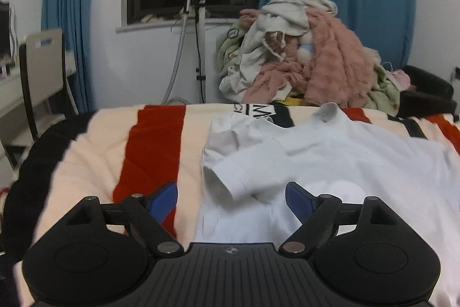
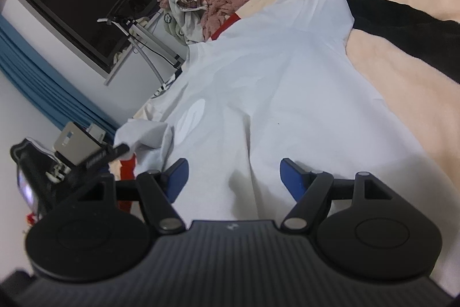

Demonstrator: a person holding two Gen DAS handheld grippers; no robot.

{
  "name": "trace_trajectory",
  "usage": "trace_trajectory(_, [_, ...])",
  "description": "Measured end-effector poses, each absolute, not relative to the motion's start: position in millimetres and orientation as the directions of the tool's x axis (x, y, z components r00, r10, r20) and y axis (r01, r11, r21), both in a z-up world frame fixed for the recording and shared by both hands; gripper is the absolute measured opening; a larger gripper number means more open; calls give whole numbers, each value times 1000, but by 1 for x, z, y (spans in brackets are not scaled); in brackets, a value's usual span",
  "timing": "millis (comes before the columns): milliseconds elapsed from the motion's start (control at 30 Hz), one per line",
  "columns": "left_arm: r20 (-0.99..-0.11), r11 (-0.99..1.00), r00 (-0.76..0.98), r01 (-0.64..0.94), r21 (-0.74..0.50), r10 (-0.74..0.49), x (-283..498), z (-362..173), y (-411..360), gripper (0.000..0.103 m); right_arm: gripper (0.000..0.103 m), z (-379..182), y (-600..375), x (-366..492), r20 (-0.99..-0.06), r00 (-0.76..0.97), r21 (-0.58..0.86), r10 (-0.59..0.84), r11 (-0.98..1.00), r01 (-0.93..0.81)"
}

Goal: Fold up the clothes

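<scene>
Hovering with its jaws spread wide and empty, the left gripper (image 1: 231, 202) sat just above the folded-in sleeve (image 1: 230, 171) of the white shirt (image 1: 345, 160). Likewise wide and empty, the right gripper (image 2: 234, 177) hung over the shirt's body. That shirt lay spread on the striped blanket (image 1: 155, 146), a clothes pile (image 1: 302, 53) heaped beyond.

One white shirt (image 1: 330, 160); one striped blanket (image 1: 155, 140), one clothes heap (image 1: 302, 56); two claws (image 1: 231, 199) (image 2: 234, 177)
</scene>
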State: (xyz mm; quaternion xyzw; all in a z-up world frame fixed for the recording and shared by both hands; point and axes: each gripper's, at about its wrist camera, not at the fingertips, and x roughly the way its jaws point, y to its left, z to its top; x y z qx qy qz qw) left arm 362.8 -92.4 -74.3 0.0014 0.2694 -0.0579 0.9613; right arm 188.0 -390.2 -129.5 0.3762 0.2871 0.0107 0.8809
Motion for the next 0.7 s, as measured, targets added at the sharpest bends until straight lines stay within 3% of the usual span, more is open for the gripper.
trace_trajectory(100, [-547,986,821,123,-114,-166,395,-81,-86,60,73,-133,-387,191,-511,831,644,220,738,201])
trace_trajectory(133, [-563,976,800,131,-173,-207,406,-85,-81,41,73,-133,-386,192,-515,830,634,213,746,202])
trace_trajectory(200, [-584,945,757,140,-294,-294,424,-89,-66,17,73,-136,-383,195,-527,826,615,200,760,209])
trace_trajectory(300, [-573,923,751,127,-362,-329,438,-83,-38,11,73,-139,-378,199,-545,816,595,191,774,216])
trace_trajectory(433, [-584,924,760,56,-378,-285,458,-51,19,8,73,-139,-365,206,-561,809,557,177,803,211])
trace_trajectory(700, [-665,969,745,-194,-150,46,509,15,111,8,73,-142,-347,219,-589,794,491,150,847,204])
